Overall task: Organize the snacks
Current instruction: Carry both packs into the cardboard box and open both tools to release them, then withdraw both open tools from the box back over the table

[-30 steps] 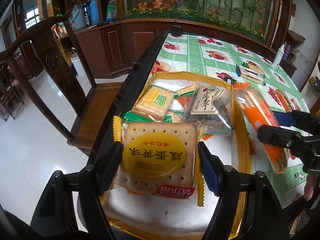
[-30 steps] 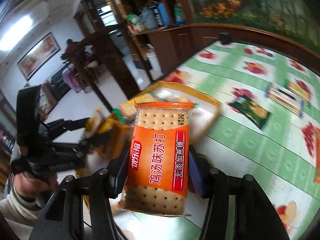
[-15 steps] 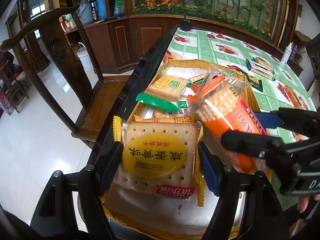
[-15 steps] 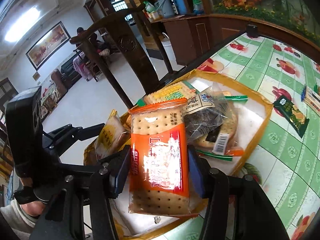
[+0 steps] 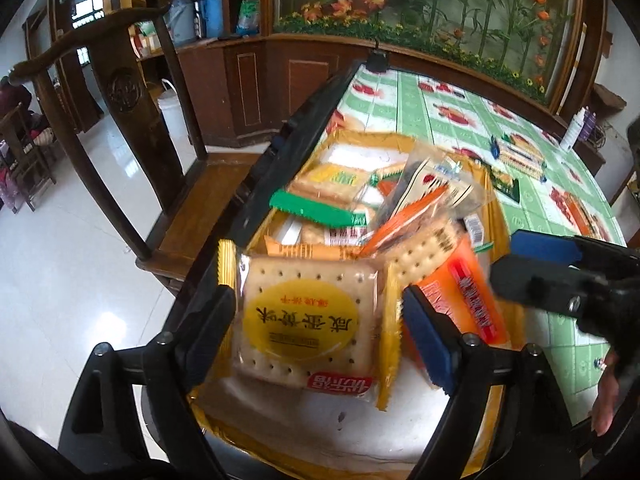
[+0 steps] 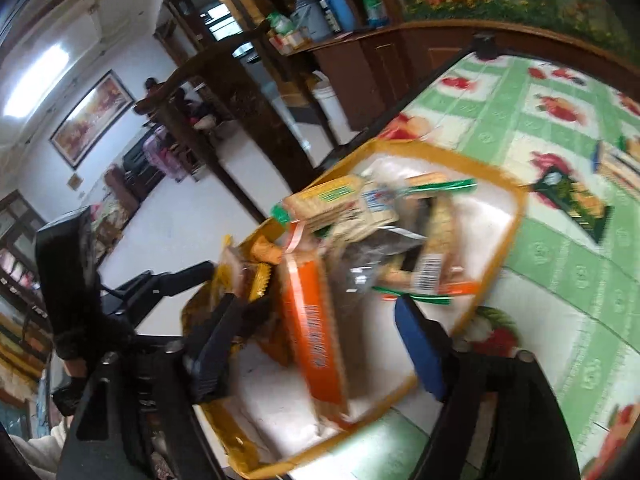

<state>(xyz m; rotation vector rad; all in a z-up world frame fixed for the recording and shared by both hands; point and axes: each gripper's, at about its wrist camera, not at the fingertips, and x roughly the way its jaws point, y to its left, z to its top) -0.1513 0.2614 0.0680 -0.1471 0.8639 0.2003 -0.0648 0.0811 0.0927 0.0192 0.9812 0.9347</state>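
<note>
Hovering over the yellow tray (image 5: 400, 141), the left gripper (image 5: 316, 322) is clamping the yellow cracker pack (image 5: 306, 322); the right gripper (image 6: 316, 344), fingers wide, is flanking the orange pack (image 6: 316, 344), long axis toward twelve o'clock.

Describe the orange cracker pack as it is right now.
The orange cracker pack is a long clear-ended plastic sleeve of pale dotted crackers, with an orange middle and a red strip of white characters. It lies tilted in the yellow tray, one end propped on the snack pile. The right gripper is open around it; whether a pad touches is blurred.
</note>
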